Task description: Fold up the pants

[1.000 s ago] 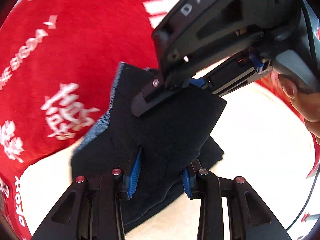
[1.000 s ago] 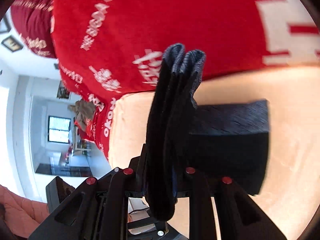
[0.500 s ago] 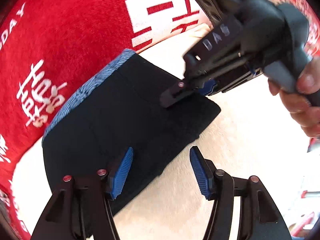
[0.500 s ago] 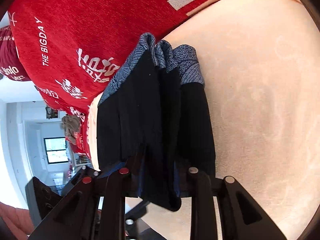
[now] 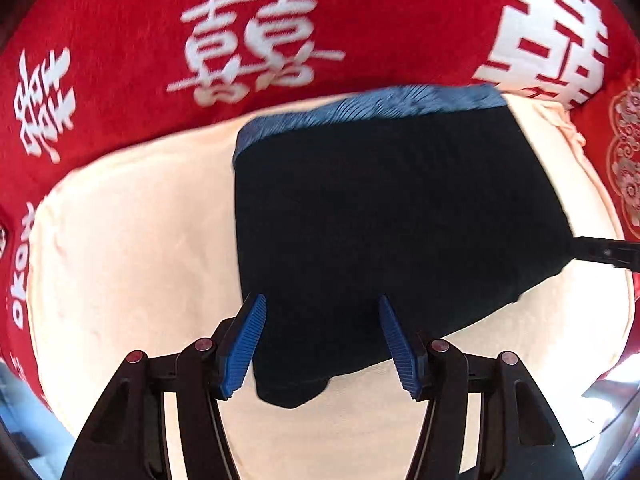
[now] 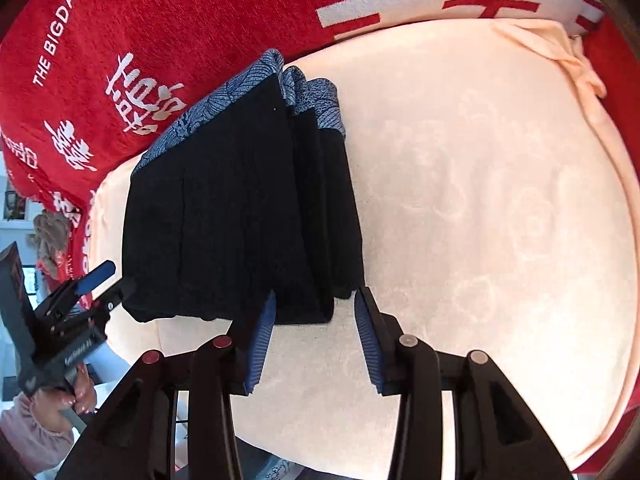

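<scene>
The dark navy pants lie folded into a flat stack on the cream cloth, with a blue patterned waistband along the far edge. In the right wrist view the pants show several stacked layers. My left gripper is open and empty, its blue pads straddling the stack's near edge just above it. My right gripper is open and empty at the stack's near corner. The left gripper also shows at the far left of the right wrist view; a right finger tip shows at the pants' right edge.
A cream cloth covers the work surface. A red blanket with white characters lies behind it, and again in the right wrist view. A room with a window shows at the far left.
My right gripper has opened and let go of the folded stack, which now lies flat. My left gripper stays open and has drawn back toward the near edge.
</scene>
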Tool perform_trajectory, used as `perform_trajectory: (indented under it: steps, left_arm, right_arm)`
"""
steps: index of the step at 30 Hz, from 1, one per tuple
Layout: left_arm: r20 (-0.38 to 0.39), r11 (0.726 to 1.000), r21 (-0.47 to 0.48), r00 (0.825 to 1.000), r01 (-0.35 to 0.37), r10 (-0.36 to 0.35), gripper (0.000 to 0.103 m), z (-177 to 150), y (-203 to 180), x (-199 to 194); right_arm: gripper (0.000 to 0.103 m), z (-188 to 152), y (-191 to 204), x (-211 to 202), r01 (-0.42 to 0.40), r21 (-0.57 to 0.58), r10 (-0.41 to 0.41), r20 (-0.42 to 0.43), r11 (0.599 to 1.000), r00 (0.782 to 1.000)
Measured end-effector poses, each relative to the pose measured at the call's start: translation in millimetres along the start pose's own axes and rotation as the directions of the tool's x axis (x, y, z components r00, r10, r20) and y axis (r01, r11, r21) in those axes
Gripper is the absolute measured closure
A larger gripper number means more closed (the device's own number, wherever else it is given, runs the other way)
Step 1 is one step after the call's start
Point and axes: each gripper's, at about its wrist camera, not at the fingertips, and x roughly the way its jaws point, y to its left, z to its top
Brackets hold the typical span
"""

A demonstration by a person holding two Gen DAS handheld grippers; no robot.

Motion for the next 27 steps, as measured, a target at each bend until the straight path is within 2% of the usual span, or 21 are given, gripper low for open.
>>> perform_trajectory:
  steps: [1, 2, 3, 6, 8, 10, 13, 15, 17, 20, 27]
  left_arm:
    - [-0.031, 1.0, 0.003, 1.0, 0.003, -0.003, 0.042, -4.1, 2.4, 7.1]
    - [-0.031, 1.0, 0.0, 1.0, 0.0, 0.0, 0.04, -7.2, 3.5, 9.4]
    - [-0.02, 1.0, -0.003, 1.0, -0.008, 0.008, 0.034, -10.7, 4.2, 10.6]
    - [-0.019, 1.0, -0.018, 1.0, 0.002, -0.002, 0.032, -12.8, 9.5, 16.6]
    - [-0.016, 0.999, -0.035, 1.0, 0.01, -0.01, 0.028, -14.7, 14.2, 20.5]
    - [-0.012, 0.999, -0.043, 1.0, 0.021, -0.022, 0.028, -16.8, 18.0, 22.4]
    - [-0.006, 0.999, -0.044, 1.0, 0.029, -0.029, 0.027, -12.9, 21.1, 26.5]
    - [-0.011, 0.998, -0.047, 0.999, 0.035, -0.035, 0.021, -11.2, 22.9, 28.2]
    - [-0.036, 0.996, -0.068, 0.998, 0.057, -0.06, 0.02, -8.0, 27.3, 35.2]
    - [-0.053, 0.989, -0.114, 0.993, 0.095, -0.102, 0.02, -5.9, 35.0, 40.2]
    - [-0.067, 0.986, -0.129, 0.991, 0.108, -0.118, 0.02, -5.4, 39.2, 42.0]
  right_arm:
    - [0.058, -1.5, 3.0, -0.1, 0.001, 0.011, -0.001, 0.005, 1.0, 1.0]
    - [0.058, -5.5, 2.6, -2.7, 0.004, 0.024, -0.004, 0.008, 1.0, 1.0]
    - [0.058, -7.7, 4.1, -4.3, 0.016, 0.03, -0.016, 0.012, 0.999, 1.0]
    - [0.058, -11.1, 19.1, -10.9, 0.063, 0.015, -0.063, 0.06, 0.998, 0.996]
    - [0.058, -11.4, 30.6, -18.3, 0.054, -0.007, -0.053, 0.1, 0.999, 0.994]
    - [0.058, -9.2, 44.9, -19.1, 0.044, -0.048, -0.038, 0.12, 0.998, 0.992]
    - [0.058, -4.1, 60.2, -3.9, 0.067, -0.107, -0.057, 0.094, 0.992, 0.994]
    - [0.059, -2.8, 64.3, 13.4, 0.106, -0.133, -0.099, 0.057, 0.985, 0.993]
    - [0.059, -5.4, 61.5, 27.6, 0.144, -0.144, -0.141, 0.028, 0.979, 0.99]
    - [0.059, -9.5, 57.3, 33.5, 0.146, -0.141, -0.145, 0.022, 0.979, 0.989]
    - [0.056, -18.3, 49.4, 42.3, 0.141, -0.117, -0.146, -0.038, 0.983, 0.989]
